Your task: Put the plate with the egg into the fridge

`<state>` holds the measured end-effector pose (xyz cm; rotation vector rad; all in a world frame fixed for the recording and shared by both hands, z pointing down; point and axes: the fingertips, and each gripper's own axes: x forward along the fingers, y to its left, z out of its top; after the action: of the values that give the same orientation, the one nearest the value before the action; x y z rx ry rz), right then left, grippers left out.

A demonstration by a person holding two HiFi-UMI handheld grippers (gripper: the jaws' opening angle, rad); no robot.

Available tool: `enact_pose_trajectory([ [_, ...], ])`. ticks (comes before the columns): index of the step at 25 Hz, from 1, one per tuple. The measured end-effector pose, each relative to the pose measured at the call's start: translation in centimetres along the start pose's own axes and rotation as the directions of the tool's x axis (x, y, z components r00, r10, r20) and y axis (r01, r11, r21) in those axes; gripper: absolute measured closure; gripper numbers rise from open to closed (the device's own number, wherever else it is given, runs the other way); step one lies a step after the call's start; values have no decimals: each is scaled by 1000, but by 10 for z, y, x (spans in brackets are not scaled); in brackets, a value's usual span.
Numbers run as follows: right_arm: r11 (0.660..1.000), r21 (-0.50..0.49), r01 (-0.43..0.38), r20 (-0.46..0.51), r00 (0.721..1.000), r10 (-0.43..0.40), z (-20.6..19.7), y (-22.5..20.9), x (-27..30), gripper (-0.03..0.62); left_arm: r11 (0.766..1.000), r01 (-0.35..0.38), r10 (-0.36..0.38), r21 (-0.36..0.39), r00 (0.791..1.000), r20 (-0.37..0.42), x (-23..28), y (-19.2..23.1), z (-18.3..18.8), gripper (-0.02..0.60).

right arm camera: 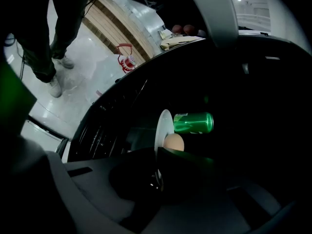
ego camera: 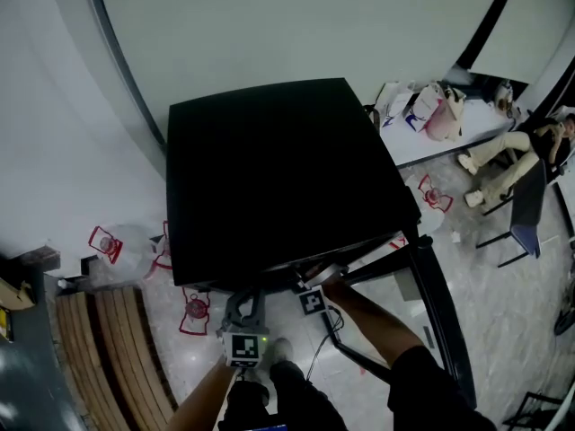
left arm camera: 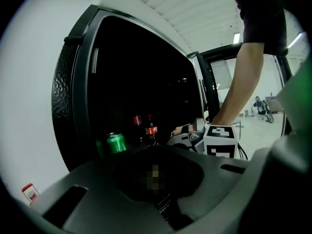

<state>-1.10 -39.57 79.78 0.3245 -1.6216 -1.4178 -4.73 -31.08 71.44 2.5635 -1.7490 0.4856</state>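
A white plate (right arm camera: 163, 126) with a brown egg (right arm camera: 174, 142) on it is edge-on in the right gripper view. My right gripper (right arm camera: 158, 160) is shut on its rim, inside the dark fridge. A green can (right arm camera: 194, 123) stands just beyond the plate. In the head view the black fridge (ego camera: 278, 169) is below me with its door (ego camera: 440, 303) swung open to the right. The right gripper (ego camera: 310, 293) reaches under the fridge's top edge. My left gripper (ego camera: 243, 312) hangs in front of the fridge, left of the right one; its jaws are too dark to read.
The left gripper view shows the green can (left arm camera: 116, 143) and cola bottles (left arm camera: 151, 129) on a shelf inside. A wooden bench (ego camera: 117, 348) and plastic bags (ego camera: 106, 243) lie at the left. A seated person (ego camera: 512, 151), a chair (ego camera: 526, 214) and a white table (ego camera: 431, 142) are at the right.
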Motion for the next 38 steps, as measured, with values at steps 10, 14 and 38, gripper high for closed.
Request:
enact_pose_trajectory([
  [10, 814, 330, -479, 140, 877, 459, 9, 47, 10, 518, 1000, 2, -2, -14, 999, -36, 4, 1, -6, 572],
  [14, 667, 403, -626, 202, 772, 603, 9, 55, 2, 485, 1000, 4, -4, -8, 1000, -22, -2, 3, -5, 572],
  [38, -276, 944, -183, 50, 903, -427, 123, -159, -299, 585, 955, 275, -255, -113, 953, 165, -209, -34, 141, 572],
])
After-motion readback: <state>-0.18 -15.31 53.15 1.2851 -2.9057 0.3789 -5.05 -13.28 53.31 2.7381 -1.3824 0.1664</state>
